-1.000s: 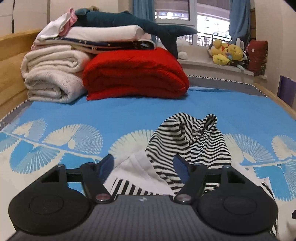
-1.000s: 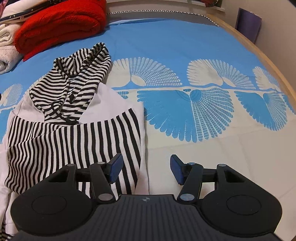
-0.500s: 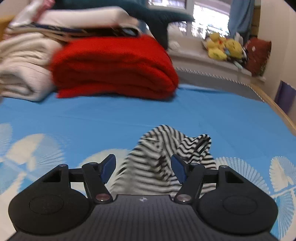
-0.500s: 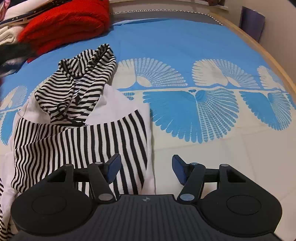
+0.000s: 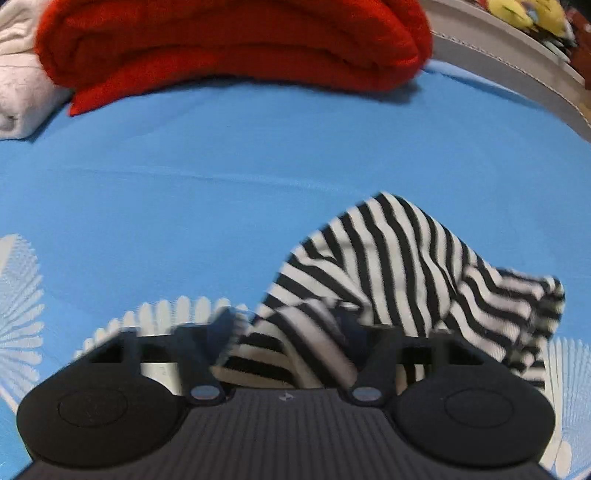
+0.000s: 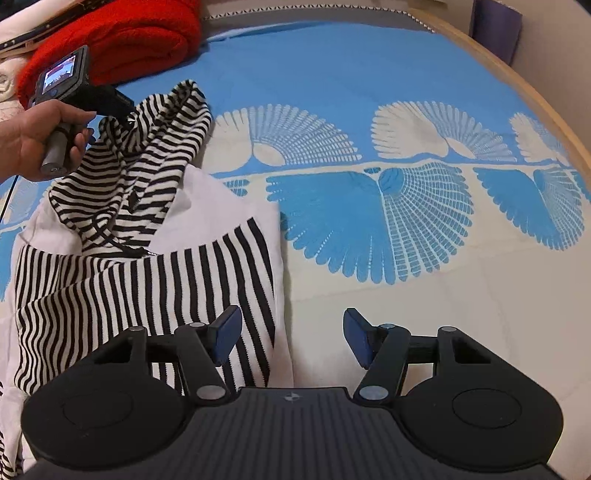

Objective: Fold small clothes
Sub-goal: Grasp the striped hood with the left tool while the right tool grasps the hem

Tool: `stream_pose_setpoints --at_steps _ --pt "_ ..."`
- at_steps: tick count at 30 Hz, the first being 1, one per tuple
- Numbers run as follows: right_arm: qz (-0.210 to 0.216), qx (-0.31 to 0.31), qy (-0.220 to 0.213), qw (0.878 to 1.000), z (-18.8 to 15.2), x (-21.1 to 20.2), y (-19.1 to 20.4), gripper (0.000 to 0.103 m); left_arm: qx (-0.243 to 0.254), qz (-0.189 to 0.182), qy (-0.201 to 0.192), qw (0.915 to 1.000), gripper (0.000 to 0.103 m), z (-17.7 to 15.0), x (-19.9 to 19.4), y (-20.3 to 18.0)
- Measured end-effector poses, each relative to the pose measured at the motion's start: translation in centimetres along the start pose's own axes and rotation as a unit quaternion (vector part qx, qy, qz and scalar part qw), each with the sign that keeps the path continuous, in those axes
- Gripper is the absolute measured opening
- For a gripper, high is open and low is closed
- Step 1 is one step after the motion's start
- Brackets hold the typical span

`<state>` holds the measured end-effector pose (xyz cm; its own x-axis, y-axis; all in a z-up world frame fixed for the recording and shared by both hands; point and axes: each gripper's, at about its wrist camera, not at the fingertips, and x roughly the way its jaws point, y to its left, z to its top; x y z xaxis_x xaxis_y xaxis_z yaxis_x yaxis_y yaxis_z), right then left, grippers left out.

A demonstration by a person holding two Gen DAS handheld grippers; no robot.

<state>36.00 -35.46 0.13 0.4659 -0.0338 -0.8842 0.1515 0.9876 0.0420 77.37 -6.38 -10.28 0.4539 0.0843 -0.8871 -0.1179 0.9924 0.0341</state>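
Note:
A small black-and-white striped hoodie [image 6: 147,266] with white panels lies on the blue patterned bed sheet [image 6: 369,92]. Its striped hood [image 5: 406,266] is bunched up at the far end. My left gripper [image 5: 288,328] is open, its fingers on either side of the hood's near fold; it also shows in the right wrist view [image 6: 118,105], held by a hand at the hood. My right gripper [image 6: 291,332] is open and empty, low over the hoodie's right edge, with its left finger above the striped body and its right finger above the sheet.
A folded red blanket [image 5: 229,40] and a white blanket [image 5: 18,85] lie at the head of the bed. The wooden bed frame [image 6: 535,96] curves along the right side. Soft toys [image 5: 524,11] sit on a ledge at the far right.
My left gripper has moved forward and down onto the hood, which now sits between its open fingers. My right gripper has stayed almost still at the hoodie's right edge.

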Motion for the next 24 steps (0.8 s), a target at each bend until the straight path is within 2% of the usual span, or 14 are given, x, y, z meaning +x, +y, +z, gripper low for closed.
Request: stream_pose_setpoints --at_steps 1,4,9,12,15,17,19,20,21,22,24 --pt "0.000 0.000 0.000 1.000 0.1 0.0 0.1 0.063 0.017 -0.010 -0.002 0.9998 0.009 -0.2 -0.2 -0.2" --pt "-0.001 -0.009 -0.003 1.000 0.2 -0.1 0.6 0.063 0.078 -0.016 -0.034 0.9962 0.006 -1.0 -2.9 -0.9" --pt "0.003 -0.012 -0.006 1.000 0.1 -0.6 1.4 0.063 0.143 -0.066 -0.099 0.9826 0.006 -4.9 -11.3 -0.1" --pt "0.001 -0.017 -0.013 1.000 0.0 -1.1 2.1 0.063 0.182 -0.106 -0.140 0.9674 0.005 -9.5 -18.4 1.2" --pt "0.001 -0.007 -0.018 1.000 0.0 -1.5 2.6 0.063 0.231 -0.138 -0.176 0.9470 0.005 -15.9 -25.9 3.4" --pt "0.000 0.002 -0.024 1.000 0.0 -1.7 2.9 0.063 0.240 -0.158 -0.168 0.9429 0.005 -20.3 -29.4 5.6" --pt "0.000 0.008 -0.029 1.000 0.0 -2.0 3.1 0.063 0.252 -0.160 -0.136 0.9447 0.006 -24.8 -31.9 8.2" --pt "0.001 0.012 -0.032 0.999 0.0 -2.3 3.2 0.063 0.250 -0.156 -0.113 0.9489 0.007 -26.7 -32.5 9.8" --pt "0.003 0.016 -0.035 0.999 0.0 -2.5 3.2 0.063 0.240 -0.149 -0.085 0.9556 0.012 -28.3 -33.0 11.4" --pt "0.004 0.020 -0.038 0.999 0.1 -2.7 3.2 0.063 0.219 -0.137 -0.058 0.9643 0.012 -29.3 -33.3 13.0" --pt "0.006 0.030 -0.047 0.998 0.2 -3.2 3.1 0.063 0.165 -0.113 -0.048 0.9786 0.017 -29.7 -34.0 15.1"
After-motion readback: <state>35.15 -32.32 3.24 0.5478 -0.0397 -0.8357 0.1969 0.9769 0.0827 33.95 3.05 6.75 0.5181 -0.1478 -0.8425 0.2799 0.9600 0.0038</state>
